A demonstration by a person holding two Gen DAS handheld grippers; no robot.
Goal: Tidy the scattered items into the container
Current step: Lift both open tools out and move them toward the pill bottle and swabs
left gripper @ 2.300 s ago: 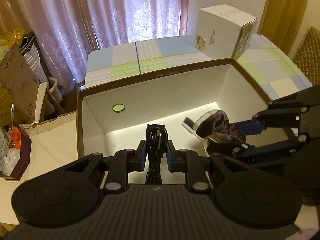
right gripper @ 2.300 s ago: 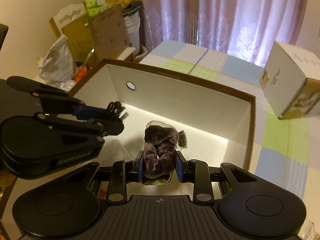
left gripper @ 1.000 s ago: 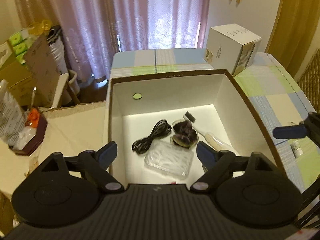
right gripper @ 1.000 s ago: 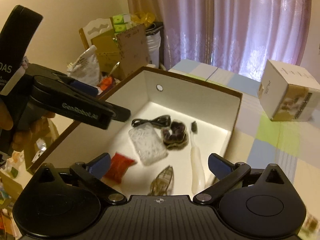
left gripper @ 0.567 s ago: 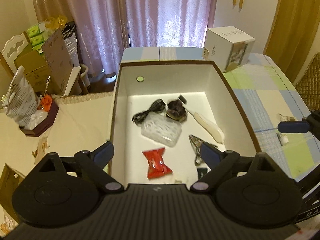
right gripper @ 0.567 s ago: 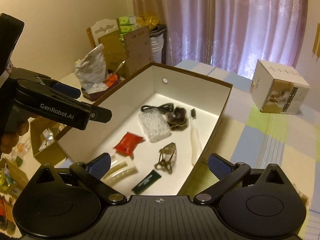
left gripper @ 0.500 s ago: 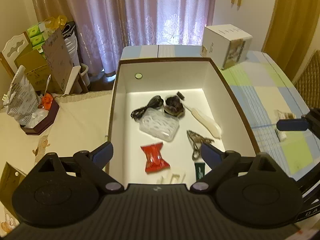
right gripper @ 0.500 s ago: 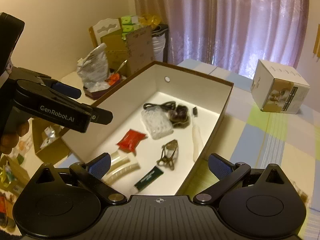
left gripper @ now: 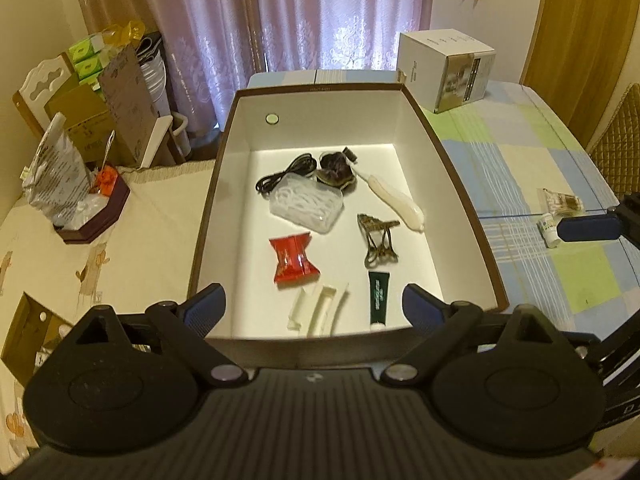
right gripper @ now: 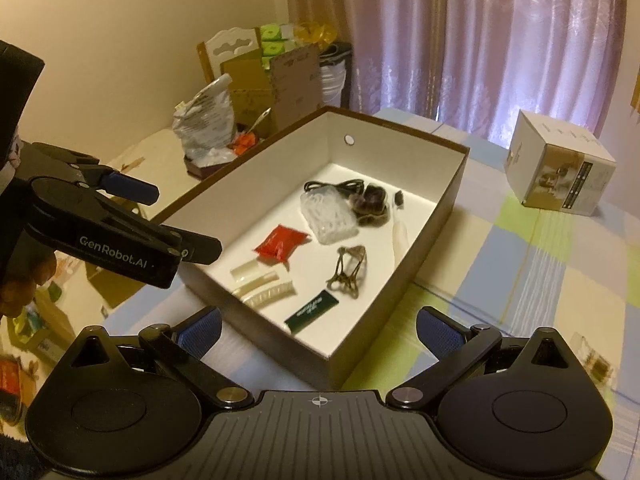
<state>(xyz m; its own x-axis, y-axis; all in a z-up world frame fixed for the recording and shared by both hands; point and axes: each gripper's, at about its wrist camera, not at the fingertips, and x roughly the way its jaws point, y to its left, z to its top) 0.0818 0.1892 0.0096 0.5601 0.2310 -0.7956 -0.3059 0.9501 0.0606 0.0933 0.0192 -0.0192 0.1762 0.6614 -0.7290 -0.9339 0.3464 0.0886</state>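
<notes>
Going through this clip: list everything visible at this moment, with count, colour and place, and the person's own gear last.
Brown-rimmed white cardboard box: 1, on the checked table.
Black coiled cable: 1, box far end.
Dark purple scrunchie: 1, beside the cable.
Clear plastic case: 1, box middle.
White toothbrush: 1, right side of box.
Bronze hair claw clip: 1, box middle.
Red sachet: 1, box left.
Cream hair clips: 2 or 3, near end.
Dark green tube: 1, near end.
White carton: 1, table far side.
Small packet and little white bottle: 1 each, table right.
Left claw: open, empty.
Right claw: open, empty.
</notes>
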